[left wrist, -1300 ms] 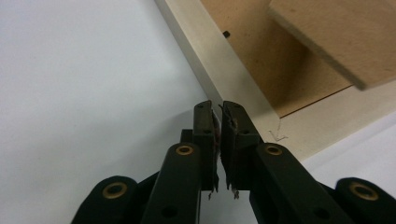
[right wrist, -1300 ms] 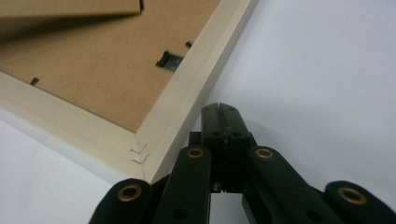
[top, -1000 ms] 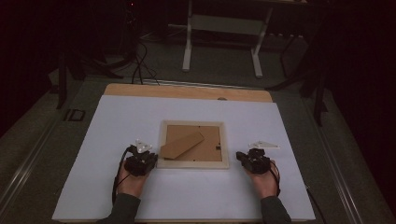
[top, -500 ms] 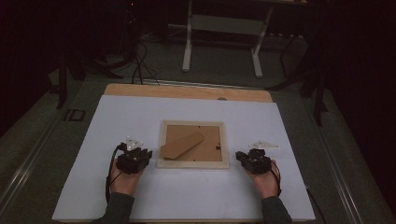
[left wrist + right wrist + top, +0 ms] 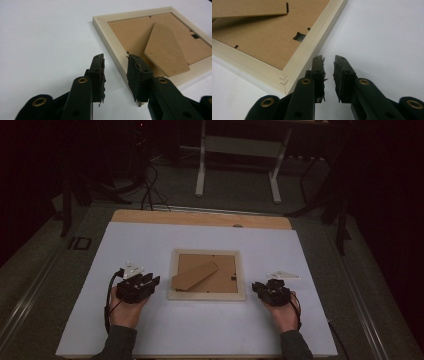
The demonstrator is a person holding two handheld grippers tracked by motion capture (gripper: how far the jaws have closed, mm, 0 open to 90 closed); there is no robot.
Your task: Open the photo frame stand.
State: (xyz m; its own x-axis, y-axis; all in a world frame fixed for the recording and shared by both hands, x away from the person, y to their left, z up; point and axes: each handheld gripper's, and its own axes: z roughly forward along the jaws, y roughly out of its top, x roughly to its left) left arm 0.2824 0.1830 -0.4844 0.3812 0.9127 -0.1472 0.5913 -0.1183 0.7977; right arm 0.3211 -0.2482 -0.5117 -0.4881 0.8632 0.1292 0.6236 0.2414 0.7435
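Picture frame lies face-down mid-desk. Left gripper and right gripper flank it, jaws just opening, nothing gripped. Best keep both low and clear so the frame isn't nudged.

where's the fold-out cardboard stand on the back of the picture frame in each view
High view: stand at centre, on the frame's left half.
Left gripper view: stand right of centre, beyond the tool.
Right gripper view: stand along the top left edge.
Shared landmark: the pale wooden frame around it.
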